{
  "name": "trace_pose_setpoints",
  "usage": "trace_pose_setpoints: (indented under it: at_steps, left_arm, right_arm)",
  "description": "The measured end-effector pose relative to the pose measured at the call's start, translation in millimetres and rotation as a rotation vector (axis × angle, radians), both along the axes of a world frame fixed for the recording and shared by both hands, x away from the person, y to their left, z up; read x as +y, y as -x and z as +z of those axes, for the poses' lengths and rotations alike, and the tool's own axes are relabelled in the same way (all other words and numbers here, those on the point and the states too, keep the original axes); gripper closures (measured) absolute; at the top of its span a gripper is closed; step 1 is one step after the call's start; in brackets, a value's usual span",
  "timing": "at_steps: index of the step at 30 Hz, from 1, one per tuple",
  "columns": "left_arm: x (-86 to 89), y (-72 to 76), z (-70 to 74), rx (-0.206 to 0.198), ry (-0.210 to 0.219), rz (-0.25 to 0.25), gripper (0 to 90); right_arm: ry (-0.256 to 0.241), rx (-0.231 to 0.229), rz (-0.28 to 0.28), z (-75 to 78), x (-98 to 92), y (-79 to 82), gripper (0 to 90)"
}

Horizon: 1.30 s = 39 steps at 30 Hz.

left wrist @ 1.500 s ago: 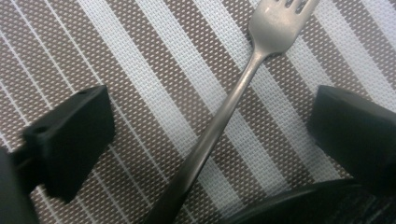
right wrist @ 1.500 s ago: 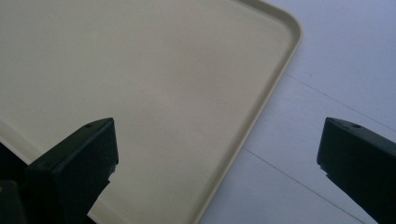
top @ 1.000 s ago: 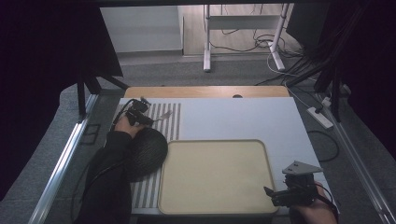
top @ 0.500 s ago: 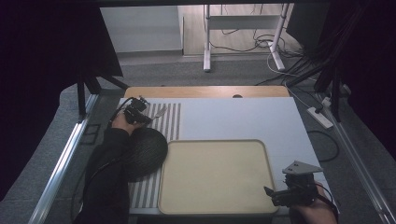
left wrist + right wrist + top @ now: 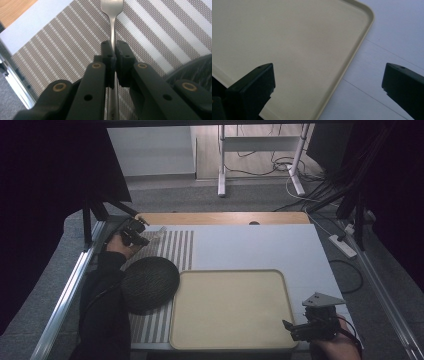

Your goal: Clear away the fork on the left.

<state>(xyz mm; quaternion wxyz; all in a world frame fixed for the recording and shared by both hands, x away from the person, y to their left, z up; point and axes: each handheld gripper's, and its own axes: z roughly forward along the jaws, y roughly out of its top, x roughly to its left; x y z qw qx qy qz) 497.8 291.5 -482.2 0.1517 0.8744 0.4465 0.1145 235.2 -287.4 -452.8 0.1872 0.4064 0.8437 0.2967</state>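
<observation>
- The left gripper (image 5: 113,53) has its jaws pressed together on the handle of a metal fork (image 5: 112,15); the handle runs up between the pads and the fork's head points away, over the striped placemat (image 5: 75,32).
- In the high view the left gripper (image 5: 134,232) sits at the far left corner of the table, above the placemat (image 5: 175,247), close to the table's left rail (image 5: 75,280).
- A dark round woven mat (image 5: 149,284) lies just behind that hand, overlapping the placemat and touching the left edge of the beige tray (image 5: 230,310).
- The right gripper (image 5: 329,82) has its jaws spread wide with nothing between them; they straddle the tray's (image 5: 287,45) right rim, one jaw over the tray, the other over the pale table (image 5: 392,32).
- In the high view the right gripper (image 5: 300,326) hovers at the tray's near right corner, by the table's front edge.
- The tray floor is bare, and the pale tabletop (image 5: 250,245) beyond it is open to the far wooden edge.
</observation>
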Motion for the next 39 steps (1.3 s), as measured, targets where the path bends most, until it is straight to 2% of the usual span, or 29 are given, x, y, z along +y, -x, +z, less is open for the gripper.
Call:
trace_pose_setpoints:
  at_steps: [4,10,21,23,33,39]
  left_arm:
    - [5.4,6.8,4.3,0.021,0.033,0.006,85.0]
    - [6.9,20.6,9.6,0.046,0.110,0.014,85.0]
    - [-6.5,55.5,7.3,0.072,0.197,-0.020,85.0]
    - [-8.8,60.6,6.6,0.079,0.188,-0.020,85.0]
    - [-21.2,92.9,7.9,0.097,0.217,-0.038,85.0]
    - [-30.7,114.8,13.3,0.094,0.234,-0.049,85.0]
  right_arm:
    - [0.001,0.000,0.000,0.0,0.1,0.0,0.0]
    - [0.002,-0.001,-0.001,0.0,0.3,0.0,0.0]
    - [0.005,-0.002,0.000,0.0,0.6,0.3,0.0]
    - [0.008,-0.002,0.000,0.1,0.8,0.3,0.0]
    - [0.005,-0.006,0.006,0.4,0.4,0.9,0.0]
    - [0.004,-0.007,0.006,0.4,0.6,1.1,0.0]
